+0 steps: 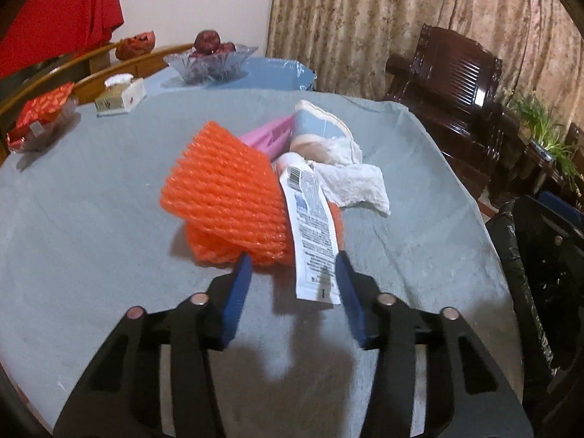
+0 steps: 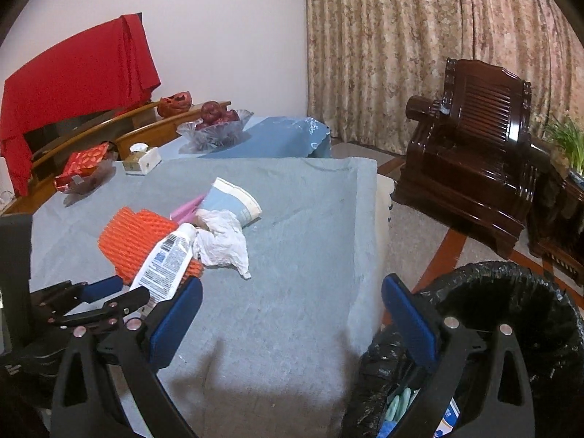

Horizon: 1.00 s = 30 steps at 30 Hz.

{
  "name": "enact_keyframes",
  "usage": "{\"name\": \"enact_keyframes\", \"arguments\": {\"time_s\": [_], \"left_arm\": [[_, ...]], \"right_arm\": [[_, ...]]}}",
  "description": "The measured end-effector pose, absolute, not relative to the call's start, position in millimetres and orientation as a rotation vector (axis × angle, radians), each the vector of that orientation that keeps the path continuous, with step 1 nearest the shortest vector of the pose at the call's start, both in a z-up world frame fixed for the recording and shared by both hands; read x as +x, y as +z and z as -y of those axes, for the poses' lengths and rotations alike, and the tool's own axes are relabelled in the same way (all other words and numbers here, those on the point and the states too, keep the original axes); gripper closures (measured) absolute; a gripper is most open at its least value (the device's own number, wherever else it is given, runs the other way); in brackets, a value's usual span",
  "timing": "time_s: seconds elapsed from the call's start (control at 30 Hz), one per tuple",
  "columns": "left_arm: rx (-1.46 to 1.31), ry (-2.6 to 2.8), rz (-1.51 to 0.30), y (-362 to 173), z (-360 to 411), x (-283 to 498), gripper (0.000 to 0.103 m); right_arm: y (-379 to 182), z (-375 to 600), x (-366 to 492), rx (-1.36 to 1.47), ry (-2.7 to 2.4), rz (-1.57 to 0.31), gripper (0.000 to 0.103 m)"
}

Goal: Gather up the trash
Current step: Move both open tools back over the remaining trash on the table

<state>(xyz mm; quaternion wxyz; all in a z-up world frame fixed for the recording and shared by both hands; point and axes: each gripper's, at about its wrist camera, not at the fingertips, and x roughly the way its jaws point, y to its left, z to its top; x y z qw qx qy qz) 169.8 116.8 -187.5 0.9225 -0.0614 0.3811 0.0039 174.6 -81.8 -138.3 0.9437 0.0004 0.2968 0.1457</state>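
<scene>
Clearly the cleanup is only partly done: a few discarded items already lie in the black-lined trash bin (image 2: pixel 511 328) beside the table (image 2: pixel 292 310), while a pile of rubbish is left on the grey cloth. The pile holds an orange foam fruit net (image 1: pixel 226 197), a white squeeze tube (image 1: pixel 310 226) lying across the net, a crumpled tissue (image 1: pixel 350 179) just beyond the tube, a crushed paper cup (image 1: pixel 317 127) and a pink wrapper (image 1: pixel 273 135) behind the net. The left hand-held gripper (image 1: pixel 294 266) is part-open, its blue pads either side of the tube's flat end and the net's near edge; whether the pads touch them cannot be told, and nothing appears clamped. The right hand-held gripper (image 2: pixel 292 292) is spread wide and empty, hovering between the pile and the bin, at the table's near corner.
</scene>
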Motion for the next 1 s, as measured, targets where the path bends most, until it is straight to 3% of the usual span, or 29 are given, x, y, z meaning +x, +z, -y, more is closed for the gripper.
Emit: {"name": "enact_keyframes", "arguments": {"time_s": [0.13, 0.23, 0.93, 1.0], "left_arm": [[-0.151, -0.003, -0.799, -190.8, -110.1, 173.7, 0.073], [-0.163, -0.027, -0.799, -190.1, -102.2, 174.1, 0.075], [-0.204, -0.056, -0.824, -191.9, -94.6, 231.5, 0.075], [-0.207, -0.059, -0.826, -192.6, -93.9, 234.4, 0.085]], "right_arm": [[-140.8, 85.1, 178.0, 0.008, 0.288, -0.611, 0.007], [-141.2, 86.4, 178.4, 0.006, 0.287, -0.612, 0.007], [-145.8, 90.0, 185.5, -0.003, 0.268, -0.614, 0.007], [-145.9, 89.5, 186.4, -0.004, 0.266, -0.614, 0.007]]}}
